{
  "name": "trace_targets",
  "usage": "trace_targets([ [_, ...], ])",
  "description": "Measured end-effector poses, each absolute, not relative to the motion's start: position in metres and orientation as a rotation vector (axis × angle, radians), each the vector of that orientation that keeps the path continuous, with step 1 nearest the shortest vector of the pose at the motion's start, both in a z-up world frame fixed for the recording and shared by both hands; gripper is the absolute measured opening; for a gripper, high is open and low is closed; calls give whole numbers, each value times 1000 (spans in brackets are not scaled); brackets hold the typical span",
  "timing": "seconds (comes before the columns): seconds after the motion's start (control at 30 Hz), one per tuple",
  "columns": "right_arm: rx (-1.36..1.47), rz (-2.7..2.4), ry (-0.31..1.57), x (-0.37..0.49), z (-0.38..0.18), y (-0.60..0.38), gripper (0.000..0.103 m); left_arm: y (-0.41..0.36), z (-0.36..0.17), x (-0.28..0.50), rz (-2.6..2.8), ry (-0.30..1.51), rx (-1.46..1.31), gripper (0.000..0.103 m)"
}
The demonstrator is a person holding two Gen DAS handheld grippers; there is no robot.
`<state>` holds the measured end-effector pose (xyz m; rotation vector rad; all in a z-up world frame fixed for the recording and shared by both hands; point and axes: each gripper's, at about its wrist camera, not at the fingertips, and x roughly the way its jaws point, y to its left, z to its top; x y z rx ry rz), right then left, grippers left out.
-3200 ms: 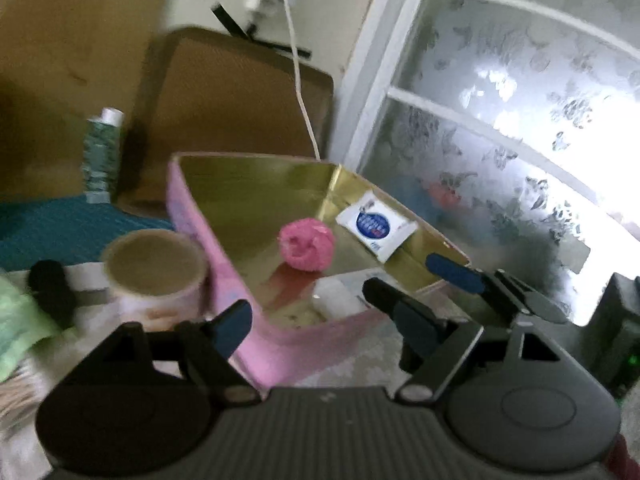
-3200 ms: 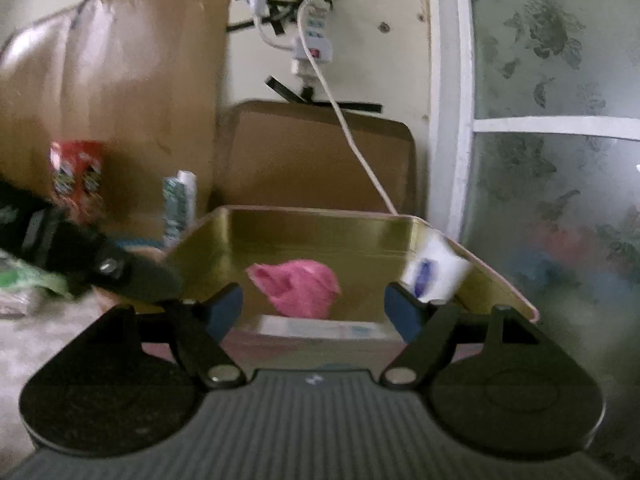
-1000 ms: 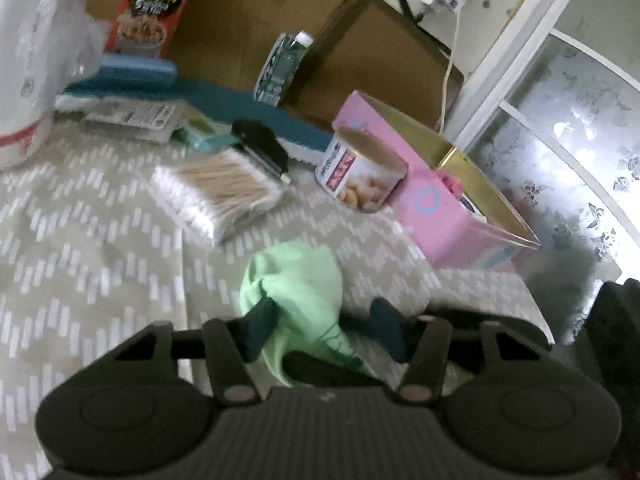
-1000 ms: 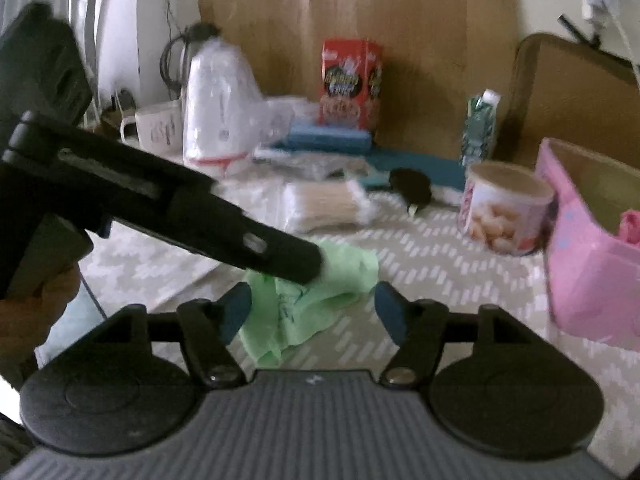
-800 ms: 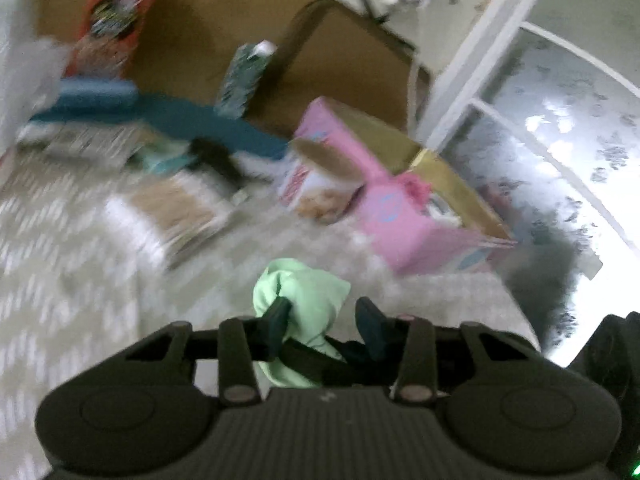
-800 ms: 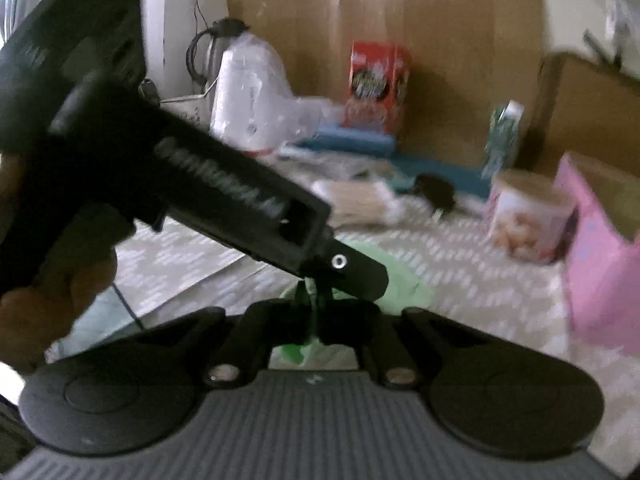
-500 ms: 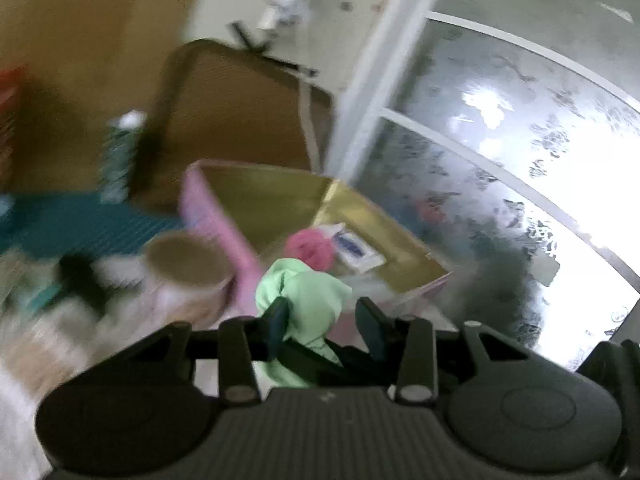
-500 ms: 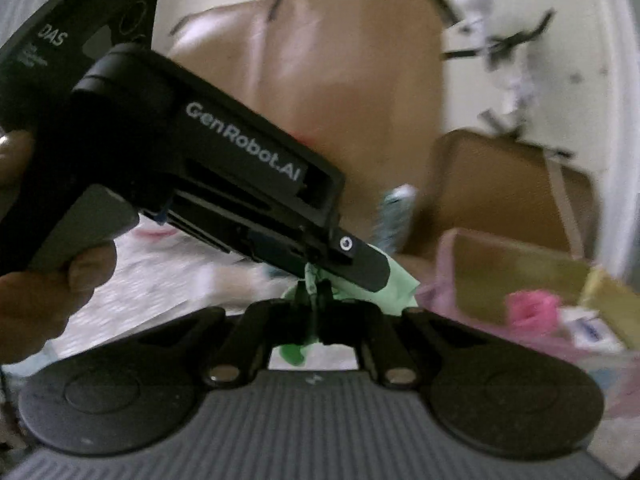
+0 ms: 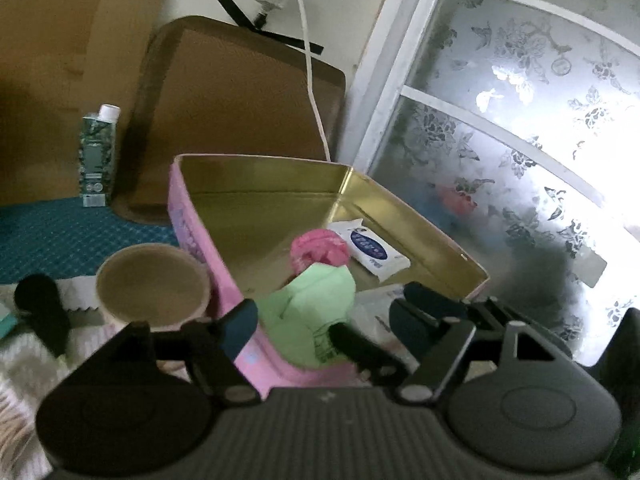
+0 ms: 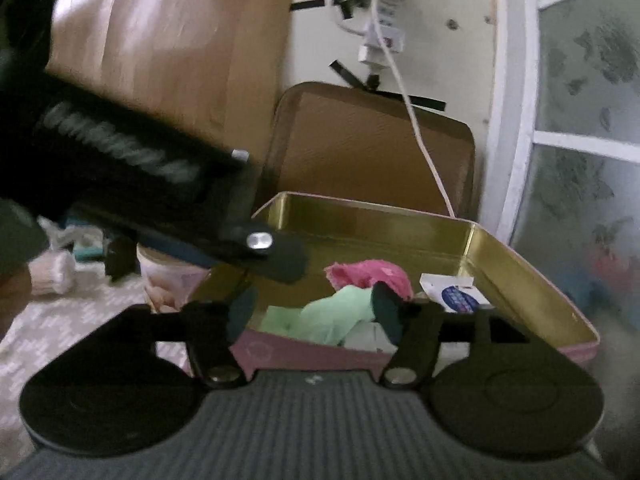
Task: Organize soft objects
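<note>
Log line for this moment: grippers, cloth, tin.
left gripper: open | right gripper: open | green cloth: in pink tin, beside pink cloth | wipes pack: in tin

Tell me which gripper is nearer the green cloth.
Hard to separate; both flank it. The left gripper and right gripper each have open jaws around the green cloth, which lies in the pink tin.

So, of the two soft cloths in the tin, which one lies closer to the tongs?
The green cloth. It lies at the near edge of the pink tin, between the open right tongs. The pink cloth sits behind it, deeper inside.
</note>
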<state>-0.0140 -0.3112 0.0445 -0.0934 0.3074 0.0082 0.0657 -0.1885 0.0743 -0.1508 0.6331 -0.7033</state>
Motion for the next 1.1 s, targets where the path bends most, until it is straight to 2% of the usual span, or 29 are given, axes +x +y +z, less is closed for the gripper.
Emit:
trace_targets([
  [0.3,-15,35,196,-41,50,-305,69,-100,61,19,-647,602,-224,75],
  [0.33,-16,52,183,-43,54,-302,68,-86,58,15,-621,602,-234,75],
  [0.4,-12,105,176,-45,62,-294,55,-53,50,10,-537,608,-252,75],
  [0.53,26,265,228,-33,73,-269,50,16,32,11,-282,632,-264,75],
  [0.7,-49,493,371,10,74,-198,51,76,15,7,-45,588,-200,75],
  [0.83,-266,607,428,50,67,-125,53,109,12,3,-84,540,-382,75],
  [0.9,-358,630,444,74,61,-95,64,115,12,3,-90,531,-416,75],
  [1.1,-484,648,569,137,42,-42,66,119,12,4,-120,513,-449,75],
])
